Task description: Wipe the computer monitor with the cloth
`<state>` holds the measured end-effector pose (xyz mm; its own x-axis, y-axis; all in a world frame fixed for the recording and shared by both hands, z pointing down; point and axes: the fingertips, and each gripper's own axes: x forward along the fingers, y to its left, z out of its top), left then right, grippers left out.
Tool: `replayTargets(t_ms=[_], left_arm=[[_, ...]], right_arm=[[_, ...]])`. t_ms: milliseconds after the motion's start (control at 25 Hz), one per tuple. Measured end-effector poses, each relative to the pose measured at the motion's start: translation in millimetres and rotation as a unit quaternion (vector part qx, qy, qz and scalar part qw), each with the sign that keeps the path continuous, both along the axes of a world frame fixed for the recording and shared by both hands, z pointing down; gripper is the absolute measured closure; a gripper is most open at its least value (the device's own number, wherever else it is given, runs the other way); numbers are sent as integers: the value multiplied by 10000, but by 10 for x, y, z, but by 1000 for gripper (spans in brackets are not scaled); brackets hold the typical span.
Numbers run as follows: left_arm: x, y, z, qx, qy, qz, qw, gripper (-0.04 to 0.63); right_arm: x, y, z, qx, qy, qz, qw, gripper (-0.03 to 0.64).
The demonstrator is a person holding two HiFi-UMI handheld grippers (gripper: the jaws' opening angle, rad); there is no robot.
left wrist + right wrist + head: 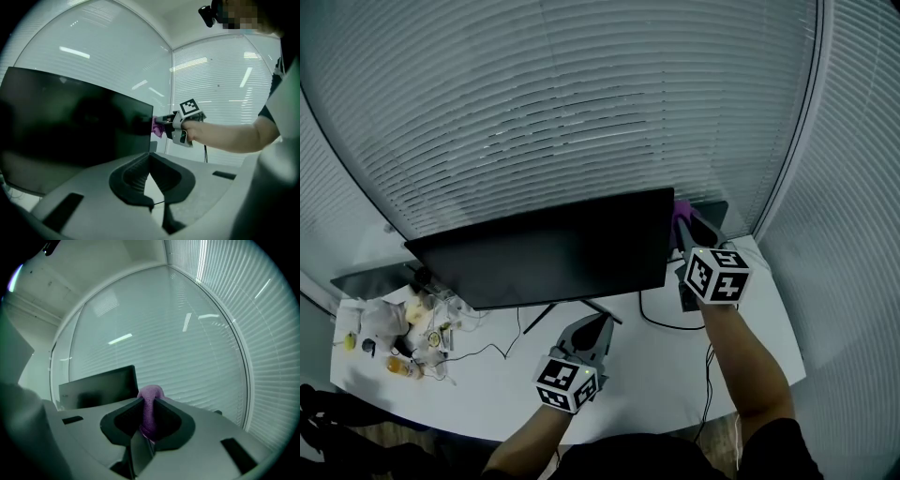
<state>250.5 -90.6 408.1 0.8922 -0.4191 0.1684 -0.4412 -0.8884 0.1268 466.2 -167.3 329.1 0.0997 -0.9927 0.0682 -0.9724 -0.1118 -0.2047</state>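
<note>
Right hand-held gripper [686, 232] clamped on the purple cloth [151, 395], at the right edge of the monitor [553, 253].
From my cloth the screen's long axis runs leftward; my left hand-held gripper [594, 326] hangs closed and empty, nearer me, low by the stand [542, 317].

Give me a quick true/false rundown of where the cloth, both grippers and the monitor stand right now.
1. The monitor has a dark screen. True.
2. The right gripper grips the purple cloth. True.
3. The purple cloth is at the monitor's left edge. False: it is at the right edge, as the head view shows it.
4. The left gripper grips the monitor's stand. False: its jaws are together on nothing, over the desk in front of the monitor.
</note>
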Motion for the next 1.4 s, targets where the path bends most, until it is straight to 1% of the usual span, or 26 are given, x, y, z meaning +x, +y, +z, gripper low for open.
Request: replayTargets(t_ms=[320,680,960,1200,1400], left_arm=[[-159,-38,-265,205,88,-32,9997,591],[-281,19,-340,402,121,-15,9991,592],[-316,15,-417,471,124,-17,9988,591],[-307,28,-431,453,114,-20,9989,591],[-306,59,-440,472,133,-74,9988,591]], right_arm=[[-38,-49,-466,222,232,79,9995,537],[-66,69,-669,431,311,162,9985,537],[-41,152,-832,604,351,263,9972,537],[-37,193,-991,786,404,340,9955,537],[-70,226,-1098,908,490,310,9942,537]])
